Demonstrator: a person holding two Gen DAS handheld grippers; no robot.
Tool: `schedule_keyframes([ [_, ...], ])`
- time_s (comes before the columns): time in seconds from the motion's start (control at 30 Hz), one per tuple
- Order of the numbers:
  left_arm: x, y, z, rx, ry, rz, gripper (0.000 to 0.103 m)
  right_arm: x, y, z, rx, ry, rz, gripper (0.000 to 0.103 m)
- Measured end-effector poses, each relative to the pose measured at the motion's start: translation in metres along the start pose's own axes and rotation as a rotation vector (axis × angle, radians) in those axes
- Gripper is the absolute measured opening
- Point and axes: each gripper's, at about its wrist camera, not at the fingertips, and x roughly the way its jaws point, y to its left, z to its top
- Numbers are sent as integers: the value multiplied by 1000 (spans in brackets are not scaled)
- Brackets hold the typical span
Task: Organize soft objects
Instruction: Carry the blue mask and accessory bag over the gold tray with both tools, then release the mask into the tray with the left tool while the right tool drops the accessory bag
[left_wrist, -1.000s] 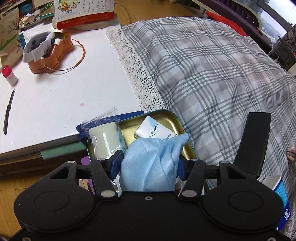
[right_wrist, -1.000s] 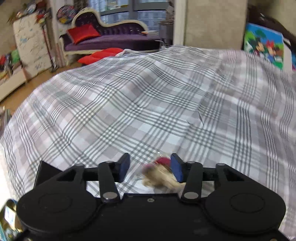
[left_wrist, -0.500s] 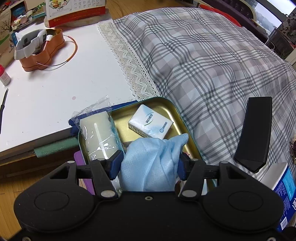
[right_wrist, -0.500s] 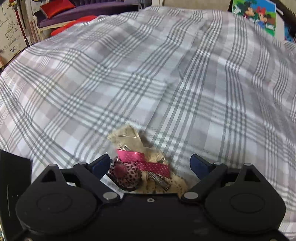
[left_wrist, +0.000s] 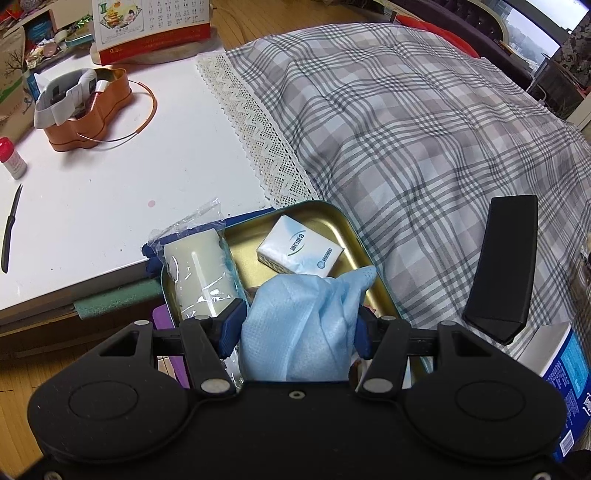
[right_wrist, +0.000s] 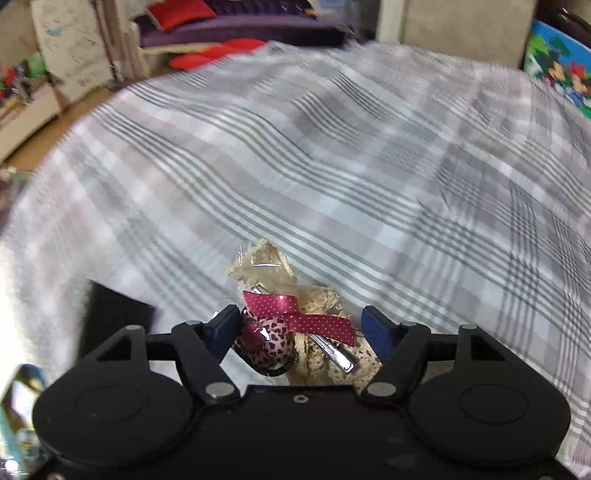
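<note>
One plaid bedspread (right_wrist: 369, 166) beside white table (left_wrist: 92, 206)

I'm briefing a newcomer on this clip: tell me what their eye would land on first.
First, the crumpled light blue cloth gripped in the left gripper over the gold tin tray, which already holds a tissue pack and a wrapped white sponge. Next, the bundle of hair accessories with its pink dotted ribbon on the plaid bedspread, between the right gripper jaws, which have just been closing around it.
</note>
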Motion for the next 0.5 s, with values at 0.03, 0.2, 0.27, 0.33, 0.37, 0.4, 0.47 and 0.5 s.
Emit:
schedule_keyframes([
  [0.03, -1, 0, 0, 0, -4, 2, 55, -10, 9, 1, -8, -12, 27, 72],
  [0.2, -8, 1, 1, -5, -20, 8, 55, -57, 59, -3, -90, -71, 174, 72],
  [0.27, -11, 3, 1, -10, -27, 10, 55, -74, 82, -10, -140, -87, 232, 72],
  [0.33, -14, 4, 2, -15, -33, 12, 55, -90, 106, -19, -196, -96, 292, 72],
  [0.37, -15, 5, 3, -16, -35, 12, 55, -97, 117, -25, -222, -99, 320, 72],
  [0.4, -16, 6, 4, -20, -37, 13, 55, -104, 129, -31, -252, -98, 345, 72],
  [0.47, -16, 8, 7, -30, -40, 15, 55, -115, 149, -46, -314, -95, 391, 72],
  [0.5, -17, 9, 8, -34, -41, 14, 55, -120, 159, -54, -344, -92, 410, 72],
])
